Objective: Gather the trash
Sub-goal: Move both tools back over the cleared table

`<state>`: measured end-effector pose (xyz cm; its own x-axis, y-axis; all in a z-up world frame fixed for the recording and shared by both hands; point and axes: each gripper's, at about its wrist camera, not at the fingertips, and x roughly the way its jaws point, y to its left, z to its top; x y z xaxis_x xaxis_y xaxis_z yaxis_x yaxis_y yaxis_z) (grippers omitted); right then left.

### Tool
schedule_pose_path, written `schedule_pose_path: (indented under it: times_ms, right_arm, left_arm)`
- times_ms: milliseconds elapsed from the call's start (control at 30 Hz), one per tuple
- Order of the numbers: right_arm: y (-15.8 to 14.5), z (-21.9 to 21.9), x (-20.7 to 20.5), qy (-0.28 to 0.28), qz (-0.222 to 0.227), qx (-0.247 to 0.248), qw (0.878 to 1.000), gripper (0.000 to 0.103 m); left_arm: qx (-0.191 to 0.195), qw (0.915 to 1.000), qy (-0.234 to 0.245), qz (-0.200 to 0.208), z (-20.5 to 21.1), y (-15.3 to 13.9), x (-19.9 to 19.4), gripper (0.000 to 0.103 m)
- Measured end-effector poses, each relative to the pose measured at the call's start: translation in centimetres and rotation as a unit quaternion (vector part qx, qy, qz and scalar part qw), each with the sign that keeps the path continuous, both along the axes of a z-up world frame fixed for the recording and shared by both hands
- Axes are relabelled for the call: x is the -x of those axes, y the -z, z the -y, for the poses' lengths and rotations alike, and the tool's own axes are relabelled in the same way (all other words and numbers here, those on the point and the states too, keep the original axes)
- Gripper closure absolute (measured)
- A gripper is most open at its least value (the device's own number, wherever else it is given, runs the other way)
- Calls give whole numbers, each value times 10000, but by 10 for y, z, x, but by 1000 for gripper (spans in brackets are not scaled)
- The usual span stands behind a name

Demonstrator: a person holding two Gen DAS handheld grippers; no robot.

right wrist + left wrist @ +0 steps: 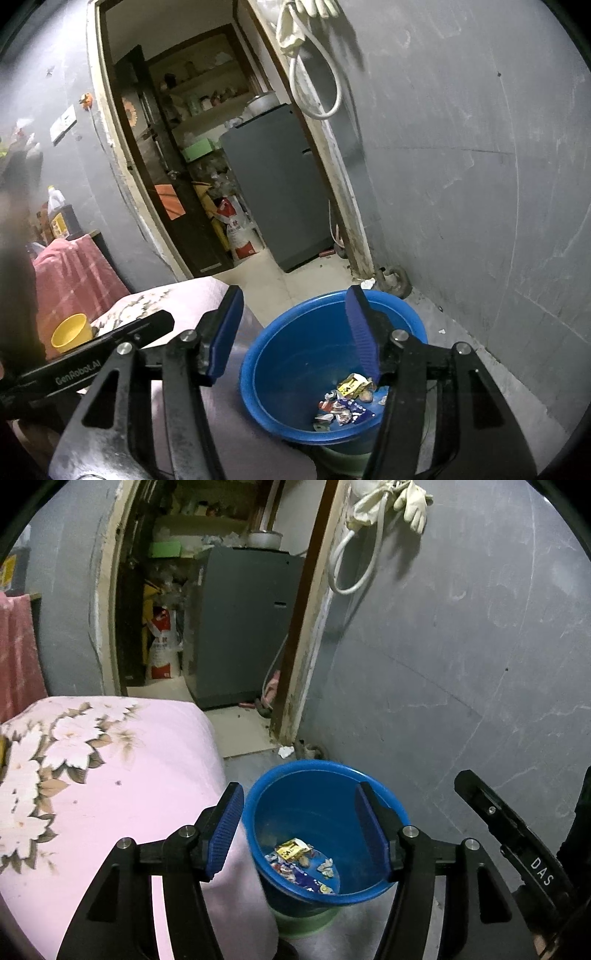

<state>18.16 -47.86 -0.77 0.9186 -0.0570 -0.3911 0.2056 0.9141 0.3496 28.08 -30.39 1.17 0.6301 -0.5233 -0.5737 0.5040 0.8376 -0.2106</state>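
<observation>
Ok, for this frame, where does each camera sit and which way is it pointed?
Left wrist: rides the left gripper, looking down and forward over the blue bucket toward the doorway; its own open fingers show, with part of the other gripper at right.
Right wrist: rides the right gripper, aimed the same way; its open fingers show, with the other gripper's body at left.
Shared: bucket with wrappers, pink floral bedcover, grey fridge, hanging gloves.

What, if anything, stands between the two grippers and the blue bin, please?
Nothing visible does. Both the left gripper and the right gripper are open and empty above the bin, whose mouth is uncovered, with wrappers inside.
</observation>
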Motion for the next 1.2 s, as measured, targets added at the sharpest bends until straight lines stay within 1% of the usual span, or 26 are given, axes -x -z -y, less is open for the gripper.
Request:
schedule_pose_path:
  times_ms: [33, 133, 200, 300, 333, 367, 400, 500, 667, 833, 867, 900, 1000, 1100, 1200]
  right_arm:
    - [-2, -3, 2, -13, 14, 9, 10000, 20]
    - [-9, -12, 11, -69, 69, 49, 9999, 18]
    - [-13, -19, 16, -114, 91, 79, 9999, 15]
    - [-16, -29, 24, -170, 106, 92, 9998, 8]
    - [-17, -34, 28, -198, 111, 93, 9997, 8]
    - [-17, -38, 30, -216, 110, 95, 9997, 7]
    - [-18, -42, 33, -252, 105, 99, 9996, 4]
    - [-19, -54, 39, -336, 116, 130, 9993, 0]
    - [-22, -78, 51, -475, 184, 209, 9985, 0]
    - [-24, -104, 68, -577, 349, 369, 9970, 0]
    - [-25, -108, 70, -595, 372, 394, 9968, 0]
    - [-26, -114, 73, -622, 404, 422, 9964, 0]
    - [-27, -128, 82, -679, 481, 496, 9953, 0]
    - [-27, -143, 91, -757, 569, 599, 9937, 0]
    - [-26, -158, 100, -846, 667, 661, 9920, 0]
  left_arm:
    - [3, 10000, -23, 23, -3, -3, 3, 46]
    - [17, 9999, -138, 102, -14, -9, 12, 40]
    - [24, 9996, -215, 163, -25, -13, 19, 33]
    - [-25, 9991, -311, 280, -41, -17, 32, 30]
    - [-50, 9989, -343, 305, -45, -18, 35, 28]
    - [-89, 9985, -416, 344, -51, -19, 40, 22]
    - [-100, 9981, -476, 380, -57, -19, 44, 20]
    - [-65, 9969, -648, 451, -73, -20, 53, 20]
    - [-61, 9943, -932, 507, -101, -18, 70, 19]
    - [-51, 9898, -1233, 714, -133, -17, 95, 18]
    - [-37, 9886, -1304, 752, -140, -18, 101, 14]
    - [-13, 9875, -1363, 793, -145, -18, 105, 7]
    - [109, 9831, -1529, 999, -164, -20, 121, 6]
    - [134, 9790, -1652, 1188, -181, -21, 137, 5]
    - [159, 9746, -1789, 1341, -194, -21, 154, 2]
